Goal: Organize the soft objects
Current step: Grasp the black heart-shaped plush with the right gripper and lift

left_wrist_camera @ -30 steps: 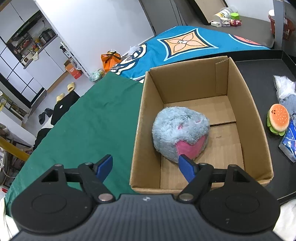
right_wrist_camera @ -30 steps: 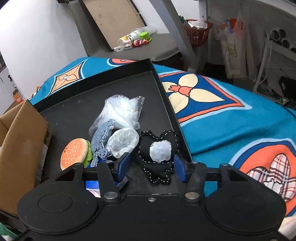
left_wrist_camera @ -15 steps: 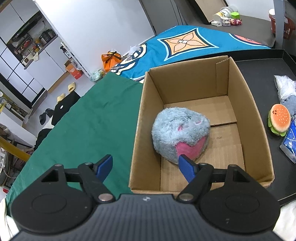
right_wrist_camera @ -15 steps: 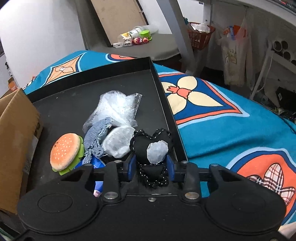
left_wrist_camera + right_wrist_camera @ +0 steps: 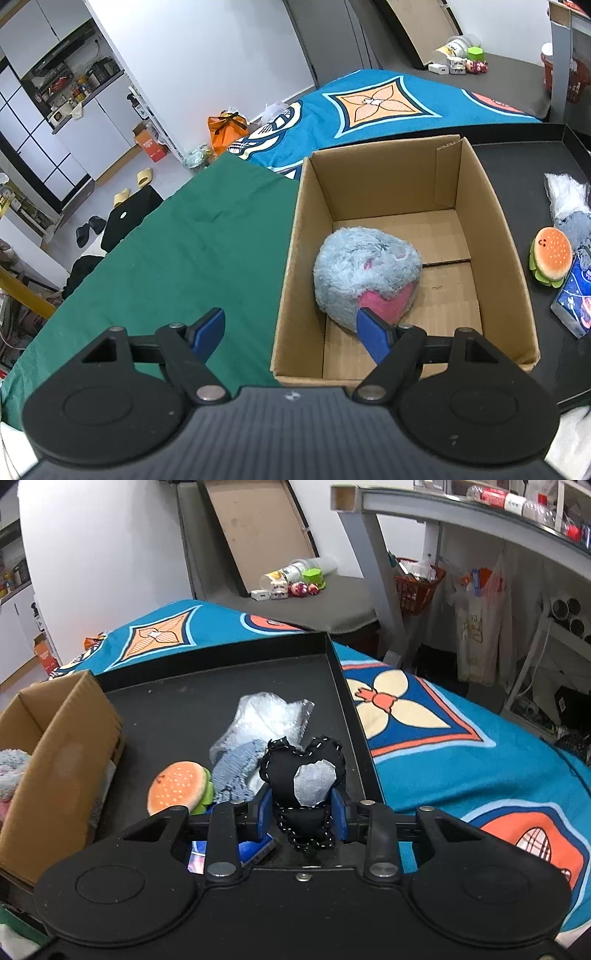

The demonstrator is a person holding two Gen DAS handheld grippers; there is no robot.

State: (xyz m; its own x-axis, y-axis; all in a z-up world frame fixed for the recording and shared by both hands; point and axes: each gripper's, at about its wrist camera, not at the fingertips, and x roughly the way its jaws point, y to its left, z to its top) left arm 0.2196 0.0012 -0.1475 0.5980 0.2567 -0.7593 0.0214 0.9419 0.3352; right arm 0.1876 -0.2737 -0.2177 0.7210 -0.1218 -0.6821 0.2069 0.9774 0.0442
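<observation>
Only the left wrist view shows the inside of the cardboard box point(image 5: 402, 206): a fluffy grey-blue plush point(image 5: 365, 273) with a pink patch lies on its floor, toward the near left corner. That view also shows the green cloth point(image 5: 177, 258) left of the box. The right wrist view shows just the box's outer wall and a sliver of that plush at the left edge.

The right wrist view alone shows the black heart-shaped plush point(image 5: 306, 775). It is black with white stitching along its rim and a grey heart-shaped patch on its front. It sits near the right edge of the black tray point(image 5: 343, 686), toward the near end. Left of it on the tray lie a burger plush point(image 5: 177, 786), a piece of blue-grey knit fabric point(image 5: 236, 771) and a clear plastic bag point(image 5: 266, 716), bunched together.

The left gripper point(image 5: 291, 332) stands wide apart above the box's near left corner, holding nothing; its right fingertip overlaps the grey-blue plush in view, contact uncertain. The right gripper point(image 5: 303, 812) is nearly closed, its blue pads point(image 5: 264, 812) pressing both sides of the black heart-shaped plush's lower half.
</observation>
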